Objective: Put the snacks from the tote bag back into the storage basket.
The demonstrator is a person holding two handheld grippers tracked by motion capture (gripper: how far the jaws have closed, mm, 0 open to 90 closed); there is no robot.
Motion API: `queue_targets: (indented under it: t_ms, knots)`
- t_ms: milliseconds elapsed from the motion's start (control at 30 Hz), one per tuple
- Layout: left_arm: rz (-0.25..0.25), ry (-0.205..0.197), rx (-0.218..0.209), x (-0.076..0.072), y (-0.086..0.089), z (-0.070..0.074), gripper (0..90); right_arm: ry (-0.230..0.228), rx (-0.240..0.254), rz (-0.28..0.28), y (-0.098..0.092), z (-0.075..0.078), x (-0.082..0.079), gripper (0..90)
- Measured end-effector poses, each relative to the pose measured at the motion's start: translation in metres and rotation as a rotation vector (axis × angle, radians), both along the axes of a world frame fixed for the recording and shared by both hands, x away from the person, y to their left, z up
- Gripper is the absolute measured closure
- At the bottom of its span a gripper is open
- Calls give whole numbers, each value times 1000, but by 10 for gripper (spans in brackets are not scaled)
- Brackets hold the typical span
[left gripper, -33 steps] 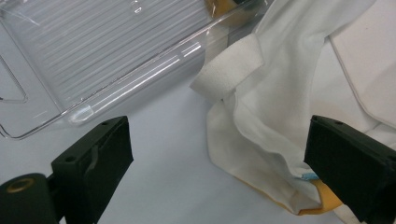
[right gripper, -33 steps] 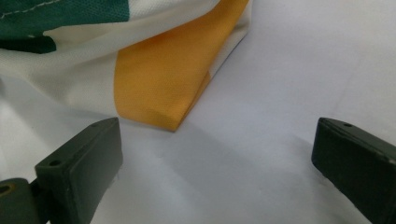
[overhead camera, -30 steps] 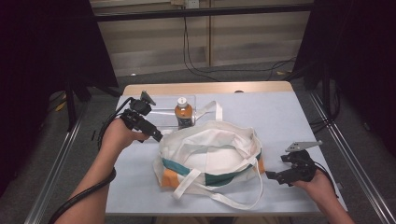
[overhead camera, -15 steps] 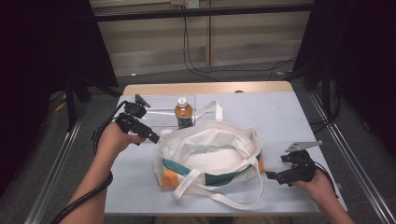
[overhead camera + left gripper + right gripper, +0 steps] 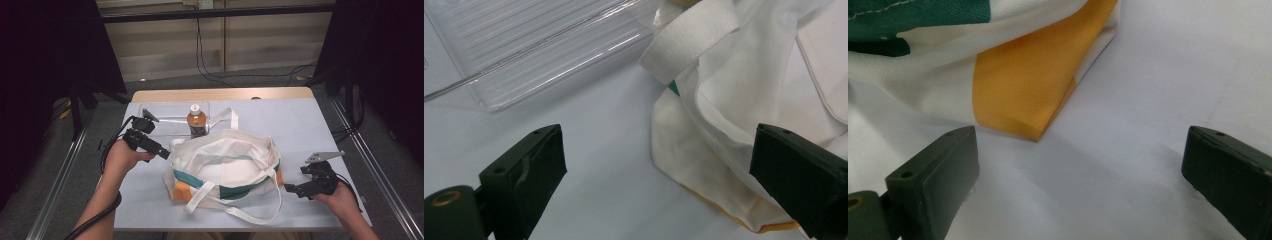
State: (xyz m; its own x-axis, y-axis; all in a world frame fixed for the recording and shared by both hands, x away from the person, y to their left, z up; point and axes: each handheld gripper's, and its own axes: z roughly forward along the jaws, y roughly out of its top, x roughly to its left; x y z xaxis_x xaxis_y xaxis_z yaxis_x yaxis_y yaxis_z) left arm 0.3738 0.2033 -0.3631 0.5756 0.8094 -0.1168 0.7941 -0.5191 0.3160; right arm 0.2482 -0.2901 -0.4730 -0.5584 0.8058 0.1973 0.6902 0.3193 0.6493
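The right gripper [image 5: 291, 188] is resting low on the table [image 5: 320, 130] at the near right, its 2 jaws standing wide apart with nothing between them. In the right gripper view [image 5: 1075, 185] only bare tabletop is lying between the jaws, and the orange corner of the bag [image 5: 1023, 85] is sitting just beyond them, not touching either one.

The bag [image 5: 225, 165] is lying at the middle of the table, white with green and orange panels, its mouth facing up. 1 strap [image 5: 235, 212] is looping out over the tabletop toward the near edge.

The left gripper [image 5: 162, 154] is hovering at the bag's left side, pointing at the rim. Its jaws are also standing wide apart and gripping nothing. In the left gripper view [image 5: 659, 180] the white cloth is bunching up beside the right-hand jaw, whether touching it I cannot tell, while the other jaw is standing over bare table.

Farther back, a clear tray [image 5: 167, 119] is lying flat, just behind the bag. A bottle [image 5: 197, 120] with a white cap is standing upright at the tray's right part, close against the bag's far rim.
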Motion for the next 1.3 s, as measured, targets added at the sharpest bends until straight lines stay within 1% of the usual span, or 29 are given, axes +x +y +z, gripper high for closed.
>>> queue_targets:
  t_ms: [33, 67, 100, 167, 200, 233, 267, 300, 333, 400, 433, 467, 500, 533, 567, 600, 633, 667, 700, 733, 767, 867, 900, 933, 967, 1033, 1167, 1233, 1300]
  knots:
    - [2, 1, -12, -1, 0, -2, 74, -2, 0, -1, 0, 0, 0, 18]
    - [11, -5, -11, -1, 1, -3, 75, -1, 0, -1, 0, 0, 0, 18]
    - [3, -2, -5, -1, 2, -3, 75, -1, 1, 0, 0, 0, 0, 18]
    - [5, -1, -12, -3, 4, -6, 74, -1, -1, 1, 0, 0, 0, 18]
    - [-6, -2, -10, -3, 6, -7, 74, -3, -1, 0, 0, 0, 0, 18]
    - [13, -1, -21, -4, 5, -9, 74, -3, -3, 3, 0, 0, 0, 18]
    - [15, -11, -21, -5, 6, -11, 74, -2, -4, 4, 0, 0, 0, 18]
    - [13, -6, -17, -5, 7, -12, 74, -2, -5, 5, 0, 0, 0, 18]
    - [20, -6, -23, -6, 7, -14, 74, 0, -7, 4, 0, -1, 0, 18]
    - [16, -2, -27, -8, 8, -17, 74, 0, -7, 5, 0, -1, 0, 18]
    - [10, 7, -33, -8, 9, -18, 74, 0, -11, 7, 0, 0, 0, 18]
    - [6, 3, -43, -9, 9, -20, 74, -1, -12, 6, 0, 0, 0, 18]
    - [17, 6, -43, -10, 9, -22, 74, -2, -11, 7, 0, 0, 0, 18]
    - [19, 1, -37, -10, 10, -23, 74, 0, -9, 6, 0, 0, 0, 18]
    - [6, 4, -35, -10, 11, -24, 74, 0, -10, 6, 0, 0, 0, 18]
    - [21, 5, -42, -12, 11, -25, 74, -2, -15, 5, 0, 0, 0, 18]
    - [18, -2, -48, -12, 11, -26, 74, -5, -14, 4, 0, -1, 0, 18]
    - [20, 3, -51, -13, 12, -27, 74, -3, -9, 4, 0, 0, 0, 18]
    - [19, -1, -52, -13, 13, -28, 74, -5, -10, 5, 0, 0, 0, 18]
    - [14, 2, -46, -14, 14, -30, 74, -5, -12, 4, 0, 0, 0, 18]
    - [20, 3, -46, -15, 14, -31, 74, -2, -16, 5, 0, 0, 0, 18]
    - [15, 9, -46, -16, 15, -36, 74, -2, -14, 3, 1, -1, 0, 18]
    - [25, 8, -54, -18, 15, -38, 74, -4, -13, 2, 1, -1, 0, 18]
    - [22, 2, -53, -18, 16, -39, 75, -2, -10, 1, 1, 0, 0, 18]
    - [19, 5, -60, -19, 16, -40, 75, -4, -12, 0, 1, 0, 0, 18]
    - [24, 1, -65, -20, 16, -43, 75, -4, -13, 0, 1, 0, 0, 18]
    - [23, 1, -64, -23, 17, -48, 75, -3, -19, 4, 0, 0, 0, 18]
    - [37, 3, -79, -24, 18, -51, 75, -2, -19, 2, 0, 0, -1, 18]
    - [37, 3, -85, -25, 19, -54, 75, -2, -20, 3, 0, 0, -1, 18]
